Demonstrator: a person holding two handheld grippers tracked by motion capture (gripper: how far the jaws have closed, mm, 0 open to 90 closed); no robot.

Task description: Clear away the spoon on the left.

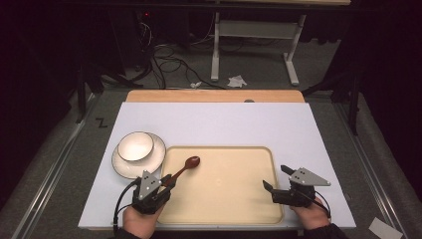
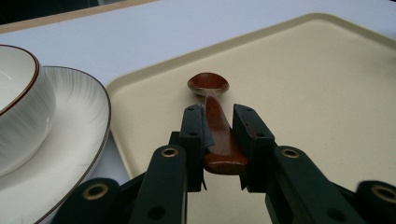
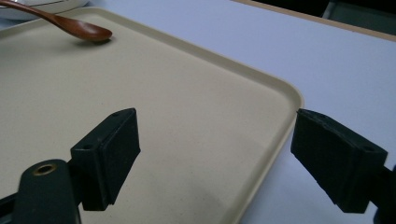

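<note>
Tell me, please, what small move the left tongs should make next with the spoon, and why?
Probably lower and release: the left tongs grip the wooden spoon by its handle, with its bowl just over the tray.

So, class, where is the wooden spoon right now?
In the high view the spoon is at the left, its handle clamped in the left gripper, its bowl over the tray beside the plate.

Both hands come in from the near edge, the left tool angled forward to the right with its jaws closed narrow, the right tool angled forward to the left, its jaws spread wide.
</note>
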